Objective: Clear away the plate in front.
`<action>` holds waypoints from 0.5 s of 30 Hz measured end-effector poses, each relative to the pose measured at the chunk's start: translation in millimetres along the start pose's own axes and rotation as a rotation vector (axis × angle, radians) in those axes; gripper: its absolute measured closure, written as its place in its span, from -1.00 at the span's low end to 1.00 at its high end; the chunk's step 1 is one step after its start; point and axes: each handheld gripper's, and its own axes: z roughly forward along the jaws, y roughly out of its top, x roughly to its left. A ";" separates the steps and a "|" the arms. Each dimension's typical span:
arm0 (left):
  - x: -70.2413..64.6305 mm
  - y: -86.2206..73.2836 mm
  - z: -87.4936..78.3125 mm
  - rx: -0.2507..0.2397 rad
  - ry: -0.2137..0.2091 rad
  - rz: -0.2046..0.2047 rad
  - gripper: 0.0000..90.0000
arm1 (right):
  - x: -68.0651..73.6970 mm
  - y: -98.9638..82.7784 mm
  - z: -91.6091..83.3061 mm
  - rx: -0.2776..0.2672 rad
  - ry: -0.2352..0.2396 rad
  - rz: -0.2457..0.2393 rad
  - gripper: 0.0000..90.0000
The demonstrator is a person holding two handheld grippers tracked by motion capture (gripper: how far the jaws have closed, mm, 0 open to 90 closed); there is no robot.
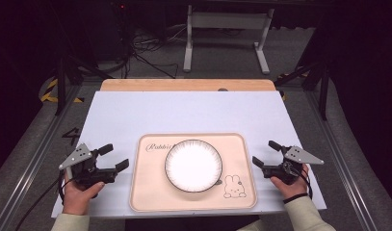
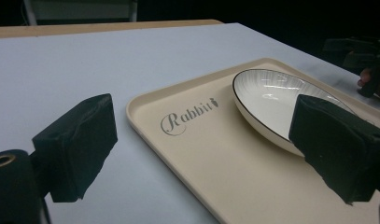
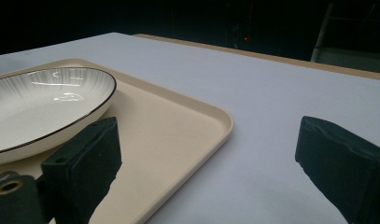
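Round white ceramic plate with dark rim [image 1: 193, 165] seen upright, mouth up, at centre of beige rectangular plastic tray [image 1: 150, 192]; tray's long axis laid across desk [image 1: 136, 110]. Left gripper [image 1: 112, 157] and right gripper [image 1: 266, 153] held apart, nothing clamped. Plate partly hidden behind jaws in gripper views.

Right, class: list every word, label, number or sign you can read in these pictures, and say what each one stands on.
"Rabbit", in dark cursive script, on the far left part of the flat beige rectangular tray, beside the round white black-rimmed bowl; its last letters are blurred and partly hidden by the bowl in the high view.
A line drawing of a rabbit, without lettering, on the tray's near right corner.
"4", or a mark like it, on the grey floor: unsure.
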 end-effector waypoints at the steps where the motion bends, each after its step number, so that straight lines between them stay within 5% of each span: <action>1: 1.6 -2.0 0.3 -0.002 0.002 0.000 -0.82 | 0.0 0.0 0.0 0.000 0.000 -0.001 -0.83; 15: 12.2 -20.1 4.0 0.033 0.005 -0.050 -0.84 | 0.4 0.1 0.5 0.004 0.003 -0.002 -0.83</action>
